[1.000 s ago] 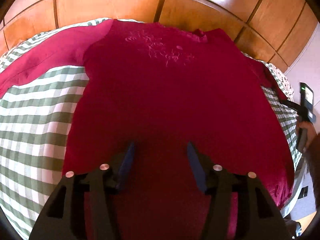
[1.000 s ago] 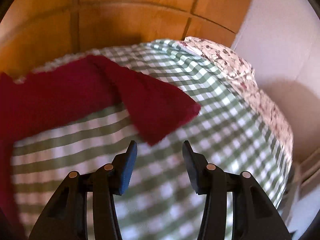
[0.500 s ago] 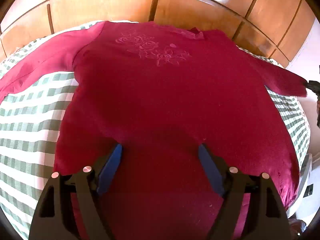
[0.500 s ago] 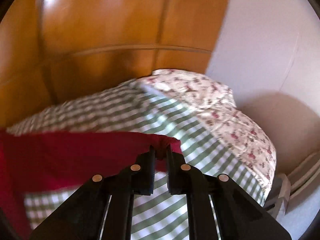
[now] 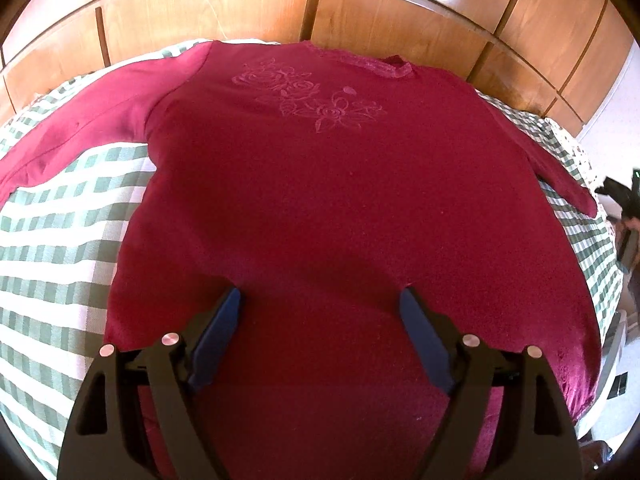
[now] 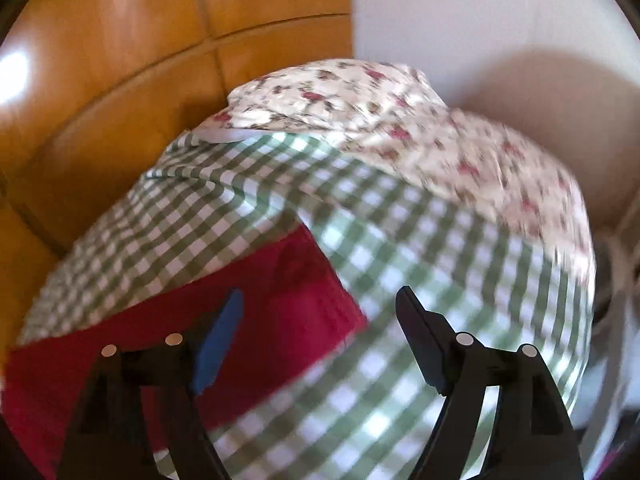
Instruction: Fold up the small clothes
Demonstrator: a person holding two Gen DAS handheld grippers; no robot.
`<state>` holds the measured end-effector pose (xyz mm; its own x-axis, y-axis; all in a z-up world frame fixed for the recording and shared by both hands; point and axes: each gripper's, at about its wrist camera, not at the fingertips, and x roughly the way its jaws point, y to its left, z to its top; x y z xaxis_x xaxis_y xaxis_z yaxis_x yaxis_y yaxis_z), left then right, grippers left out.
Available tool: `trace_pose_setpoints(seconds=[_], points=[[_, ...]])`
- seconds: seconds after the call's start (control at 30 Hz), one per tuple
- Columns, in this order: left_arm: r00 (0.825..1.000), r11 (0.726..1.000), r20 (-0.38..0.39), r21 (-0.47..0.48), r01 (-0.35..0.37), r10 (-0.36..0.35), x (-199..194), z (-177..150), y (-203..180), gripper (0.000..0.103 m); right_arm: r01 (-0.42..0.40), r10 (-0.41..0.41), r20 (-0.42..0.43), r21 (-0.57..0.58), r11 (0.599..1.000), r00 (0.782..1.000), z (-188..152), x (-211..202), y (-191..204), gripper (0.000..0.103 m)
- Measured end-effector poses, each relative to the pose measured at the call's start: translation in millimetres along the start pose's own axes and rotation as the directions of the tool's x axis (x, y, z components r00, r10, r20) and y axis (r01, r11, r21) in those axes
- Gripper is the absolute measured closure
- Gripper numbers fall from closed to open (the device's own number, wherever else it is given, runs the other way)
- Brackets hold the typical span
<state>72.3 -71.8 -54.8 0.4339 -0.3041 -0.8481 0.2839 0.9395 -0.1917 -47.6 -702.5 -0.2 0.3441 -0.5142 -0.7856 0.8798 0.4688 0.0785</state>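
Observation:
A dark red long-sleeved top (image 5: 328,184) with a rose embroidery lies flat, front up, on a green-and-white checked bed cover (image 5: 52,240), both sleeves spread out. My left gripper (image 5: 320,308) is open and empty, hovering over the lower middle of the top. In the right wrist view the end of the right sleeve (image 6: 280,300) lies flat on the checked cover (image 6: 440,280). My right gripper (image 6: 318,300) is open and empty just above the cuff, its left finger over the sleeve. The right gripper also shows in the left wrist view (image 5: 620,196) beyond the sleeve end.
Wooden wardrobe panels (image 5: 280,4) run behind the bed. A floral pillow or quilt (image 6: 400,120) lies at the head of the bed by a white wall (image 6: 500,20). The bed edge drops off at the right (image 5: 612,320).
My right gripper was shut on the sleeve cuff and pulled it outward; now it has opened and the sleeve lies flat. My left gripper has opened wider over the top.

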Motion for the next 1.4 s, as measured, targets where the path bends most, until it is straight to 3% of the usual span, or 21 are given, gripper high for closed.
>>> trace_pose_setpoints(seconds=[0.13,0.2,0.23,0.3,0.33,0.43,0.5,0.7,0.87,0.97,1.07,1.17,1.23,1.27,1.3,1.33,1.37,1.4], points=[[1.0,1.0,0.002,0.0,-0.004,0.004,1,-1,-1,0.021,-0.205,0.218,-0.104,0.122,0.971,0.97,-38,4,-8,0.026],[1.0,1.0,0.0,0.001,-0.007,0.007,1,-1,-1,0.02,-0.231,0.248,-0.132,0.129,0.964,0.96,-49,14,3,0.032],[1.0,1.0,-0.001,-0.002,-0.007,0.007,1,0,-1,0.02,-0.219,0.233,-0.122,0.115,0.969,0.965,-50,17,10,0.04],[1.0,1.0,0.0,-0.007,-0.007,0.007,0,0,-1,0.02,-0.196,0.205,-0.119,0.089,0.977,0.971,-46,25,23,0.076],[1.0,1.0,0.001,-0.011,-0.006,0.006,0,0,-1,0.02,-0.127,0.133,-0.129,0.052,0.99,0.983,-41,32,30,0.097],[1.0,1.0,0.008,-0.021,0.003,-0.003,-3,-2,2,0.02,0.046,-0.053,-0.092,-0.078,0.996,0.994,-28,33,45,0.099],[1.0,1.0,0.012,-0.024,0.014,-0.014,-4,-3,4,0.02,0.088,-0.097,-0.083,-0.098,0.991,0.992,-23,31,50,0.099],[0.998,0.997,0.038,-0.045,0.061,-0.059,-18,-1,13,0.02,-0.06,0.057,-0.024,-0.162,0.985,0.998,-21,-19,83,0.098],[0.991,0.986,0.072,-0.121,0.118,-0.11,-30,3,30,0.021,-0.236,0.247,0.007,-0.263,0.935,0.969,-28,-77,148,0.099],[0.985,0.973,0.088,-0.168,0.158,-0.145,-34,5,40,0.021,-0.367,0.385,-0.009,-0.326,0.871,0.923,-44,-114,205,0.099],[0.977,0.959,0.112,-0.201,0.2,-0.18,-41,9,49,0.021,-0.491,0.512,-0.066,-0.411,0.768,0.857,-78,-151,275,0.099],[0.968,0.947,0.14,-0.221,0.235,-0.207,-47,14,56,0.023,-0.611,0.616,-0.175,-0.488,0.624,0.768,-128,-186,347,0.099],[0.965,0.943,0.153,-0.225,0.245,-0.214,-49,19,60,0.024,-0.657,0.643,-0.245,-0.525,0.541,0.725,-158,-199,379,0.099],[0.963,0.942,0.157,-0.226,0.25,-0.218,-49,22,63,0.024,-0.698,0.658,-0.31,-0.536,0.475,0.687,-178,-206,397,0.099],[0.962,0.941,0.16,-0.226,0.253,-0.22,-49,23,64,0.024,-0.721,0.662,-0.348,-0.535,0.441,0.664,-190,-209,405,0.097],[0.961,0.94,0.163,-0.228,0.256,-0.222,-49,26,66,0.024,-0.745,0.662,-0.391,-0.53,0.406,0.639,-201,-212,412,0.083],[0.961,0.938,0.164,-0.23,0.258,-0.224,-48,29,68,0.024,-0.757,0.659,-0.415,-0.526,0.389,0.627,-208,-214,417,0.054],[0.96,0.938,0.165,-0.23,0.261,-0.226,-47,31,68,0.025,-0.763,0.666,-0.412,-0.513,0.395,0.622,-212,-217,415,0.04]])
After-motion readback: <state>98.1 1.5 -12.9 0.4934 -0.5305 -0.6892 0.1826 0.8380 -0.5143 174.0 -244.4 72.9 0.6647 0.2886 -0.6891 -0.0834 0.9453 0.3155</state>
